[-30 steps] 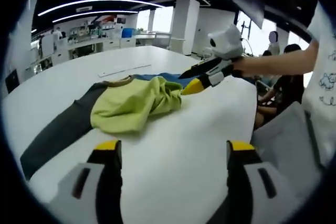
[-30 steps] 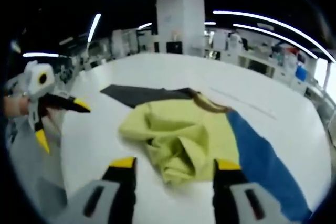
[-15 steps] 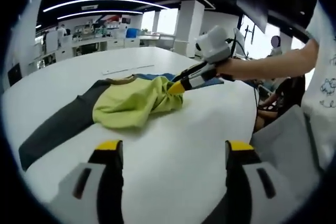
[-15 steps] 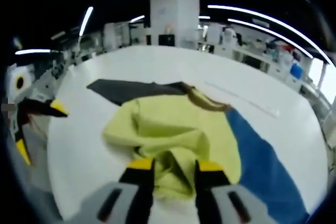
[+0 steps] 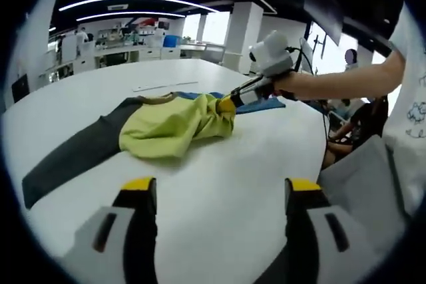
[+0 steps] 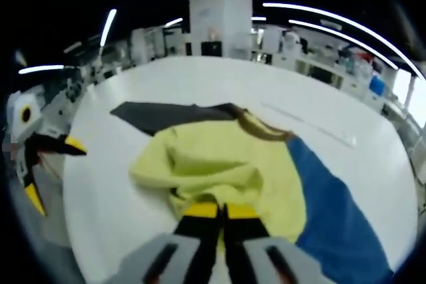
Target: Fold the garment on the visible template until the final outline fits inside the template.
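Garment [image 6: 226, 164] (bunched) seemingly pinched by right gripper [image 6: 221, 211], sleeves outspread.

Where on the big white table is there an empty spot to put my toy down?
The round white table is bare between the open left gripper and the crumpled yellow-green, grey and blue garment. There is more bare top beyond the garment's collar, around a thin pale strip. It is crowded at the garment's near edge, where the right gripper pinches the yellow fabric.
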